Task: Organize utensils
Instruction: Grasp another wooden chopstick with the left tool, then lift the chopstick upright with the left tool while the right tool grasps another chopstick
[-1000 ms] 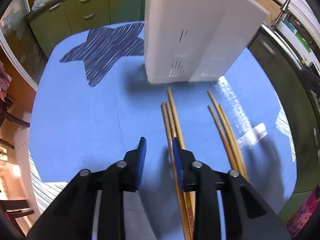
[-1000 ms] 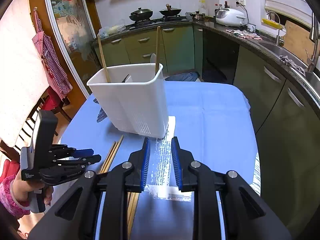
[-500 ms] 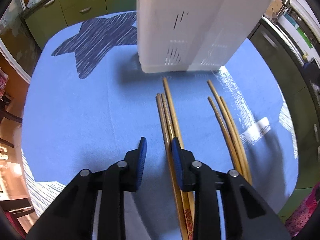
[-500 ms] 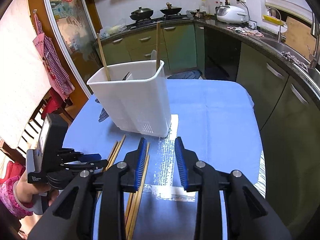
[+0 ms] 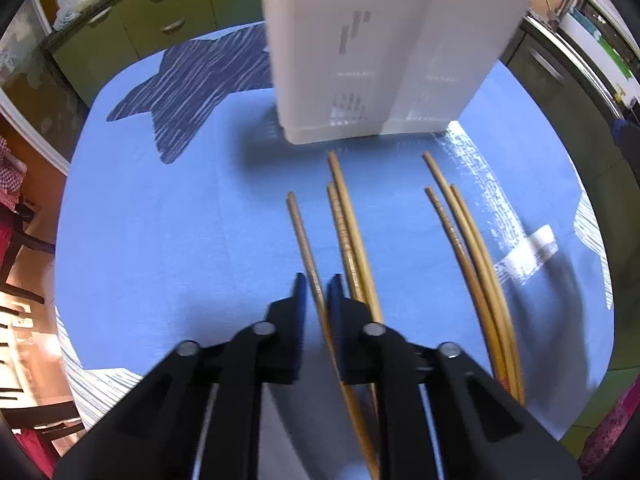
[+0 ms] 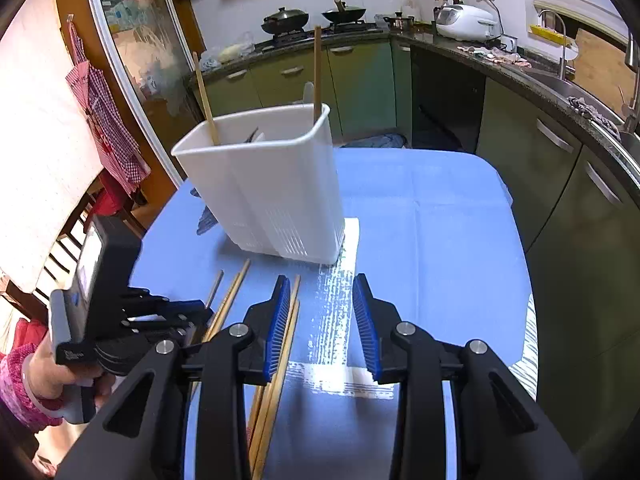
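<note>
Several wooden chopsticks lie on the blue tablecloth (image 5: 160, 240) in front of a white utensil holder (image 5: 380, 60). My left gripper (image 5: 318, 284) points steeply down and is shut on a single chopstick (image 5: 302, 232), which runs between its pads. Two more chopsticks (image 5: 352, 224) lie just right of it, and another three chopsticks (image 5: 468, 248) farther right. My right gripper (image 6: 322, 292) hovers near the holder (image 6: 272, 192); its jaws are opening with nothing between them. Some chopsticks (image 6: 288, 320) lie under its left finger. Two chopsticks (image 6: 317, 72) stand in the holder.
A hand (image 6: 40, 376) in a pink sleeve holds the left gripper (image 6: 206, 314) at the table's left edge. Green kitchen cabinets (image 6: 360, 80) and a counter with pots run behind and to the right. A chair (image 6: 60, 248) stands at the left.
The left jaws have closed on one chopstick, which now lies apart from the two beside it. The right jaws have spread wider.
</note>
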Motion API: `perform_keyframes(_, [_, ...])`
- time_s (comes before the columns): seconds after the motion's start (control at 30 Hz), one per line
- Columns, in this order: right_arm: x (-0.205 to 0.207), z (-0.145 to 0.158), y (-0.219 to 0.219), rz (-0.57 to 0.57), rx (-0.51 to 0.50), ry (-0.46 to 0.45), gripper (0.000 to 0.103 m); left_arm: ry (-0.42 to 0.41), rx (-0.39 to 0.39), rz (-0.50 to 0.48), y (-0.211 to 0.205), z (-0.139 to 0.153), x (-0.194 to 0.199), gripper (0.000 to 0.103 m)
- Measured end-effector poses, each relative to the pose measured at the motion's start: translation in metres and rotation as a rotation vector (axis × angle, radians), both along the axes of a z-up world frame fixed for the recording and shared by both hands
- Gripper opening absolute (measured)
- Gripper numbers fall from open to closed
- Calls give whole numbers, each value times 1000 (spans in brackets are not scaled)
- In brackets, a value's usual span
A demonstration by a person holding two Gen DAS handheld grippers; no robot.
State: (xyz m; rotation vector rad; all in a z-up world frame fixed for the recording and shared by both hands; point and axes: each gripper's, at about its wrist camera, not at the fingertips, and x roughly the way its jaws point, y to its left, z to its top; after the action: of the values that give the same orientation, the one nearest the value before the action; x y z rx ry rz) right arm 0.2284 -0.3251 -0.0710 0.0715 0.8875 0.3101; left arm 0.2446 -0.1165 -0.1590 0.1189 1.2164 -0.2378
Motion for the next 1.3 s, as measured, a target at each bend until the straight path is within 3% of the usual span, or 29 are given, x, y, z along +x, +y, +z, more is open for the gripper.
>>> perform_keyframes(0.13, [4,-12,3,6,-17,35,33,-3,-19,16,10,2,0,5])
perform_keyframes(0.2, [9,-28,13,44,-47,101,33,-14,-29,23,14,5,0,5])
perform_keyframes(0.53, [12,-84,45,117,-128,205,33,-165,-72,31,31,47,-24,5])
perform_keyframes(0.77, [23,-95,51,84,-153,211,33,-241,-91,11,36,70,-38,5])
perform_keyframes(0.93, [24,-103,61,87,-213,207,32,-251,-101,-10,34,77,-44,5])
perform_keyframes(1.03, [22,-103,63,78,-249,198,22,-251,-102,-14,34,77,-46,5])
perform_keyframes(1.3, [20,-105,73,99,-278,179,22,-247,-104,-19,34,77,-47,5])
